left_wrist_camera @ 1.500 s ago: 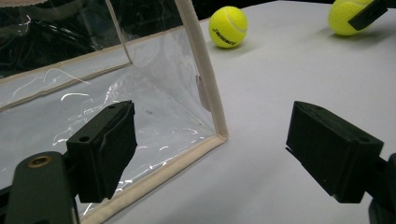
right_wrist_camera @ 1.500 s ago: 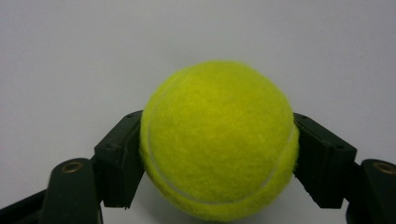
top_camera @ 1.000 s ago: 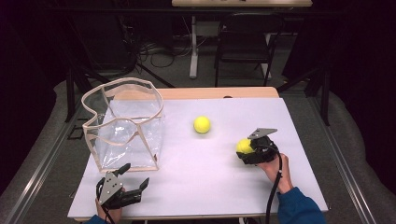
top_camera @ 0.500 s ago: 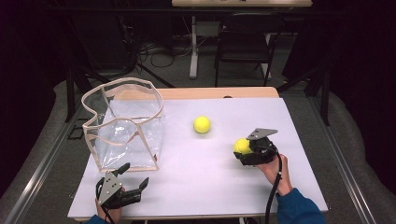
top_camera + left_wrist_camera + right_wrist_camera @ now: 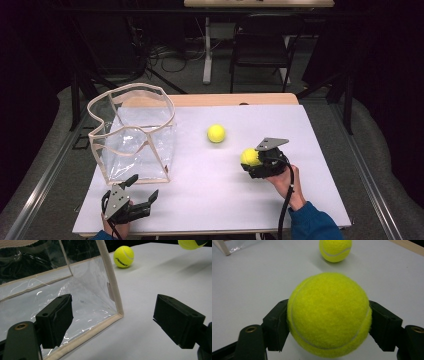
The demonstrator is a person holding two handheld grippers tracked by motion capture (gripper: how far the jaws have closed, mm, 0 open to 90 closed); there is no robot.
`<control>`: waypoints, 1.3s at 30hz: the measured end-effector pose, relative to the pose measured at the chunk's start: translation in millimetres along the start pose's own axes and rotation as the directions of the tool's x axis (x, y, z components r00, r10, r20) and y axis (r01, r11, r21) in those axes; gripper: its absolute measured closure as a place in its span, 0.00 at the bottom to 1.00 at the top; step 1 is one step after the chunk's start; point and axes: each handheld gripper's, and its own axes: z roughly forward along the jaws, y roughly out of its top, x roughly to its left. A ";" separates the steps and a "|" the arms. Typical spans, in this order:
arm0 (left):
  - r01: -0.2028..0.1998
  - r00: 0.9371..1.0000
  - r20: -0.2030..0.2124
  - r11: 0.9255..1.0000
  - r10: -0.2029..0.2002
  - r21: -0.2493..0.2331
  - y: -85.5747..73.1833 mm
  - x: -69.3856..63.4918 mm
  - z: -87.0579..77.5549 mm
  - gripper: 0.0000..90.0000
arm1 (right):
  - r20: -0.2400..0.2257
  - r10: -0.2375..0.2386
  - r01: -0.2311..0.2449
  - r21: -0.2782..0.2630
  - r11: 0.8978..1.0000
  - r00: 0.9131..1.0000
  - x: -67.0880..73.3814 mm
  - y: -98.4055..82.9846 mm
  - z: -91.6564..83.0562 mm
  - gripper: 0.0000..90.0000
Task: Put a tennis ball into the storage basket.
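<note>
The held tennis ball [image 5: 329, 315] is bright yellow-green and fuzzy, with a pale curved seam running down its left side and under its lower half in the right gripper view. The right gripper [image 5: 255, 161] pinches it, one black jaw pressed to each side, and the ball juts from the gripper's end on the side toward the clear bag [image 5: 135, 137]. It sits well to the right of that bag, over the white table [image 5: 210, 200], with its shadow on the sheet just below. The right hand [image 5: 282, 180] grips the tool from behind, the forearm in a blue sleeve [image 5: 312, 225] coming up from the near edge, and the grey plate on top tilts upward.

A second tennis ball [image 5: 216, 133] lies on the table between the bag and the held one, nearer the latter.

The left gripper [image 5: 131, 200] rests just in front of the bag's near bottom corner, its jaws spread wide with nothing between them, aimed at the bag's cream-trimmed edge [image 5: 113, 287].
</note>
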 end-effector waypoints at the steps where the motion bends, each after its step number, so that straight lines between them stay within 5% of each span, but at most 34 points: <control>1: 0.000 1.000 0.000 1.000 0.000 0.000 -0.2 0.0 0.1 0.18 | -0.001 0.000 0.000 0.003 1.000 1.000 1.0 0.1 1.2 0.29; 39: 0.002 1.000 0.000 1.000 -0.002 0.000 -0.1 -0.3 -2.8 0.18 | -0.078 -0.078 0.079 0.005 0.997 0.994 32.4 28.2 22.2 0.29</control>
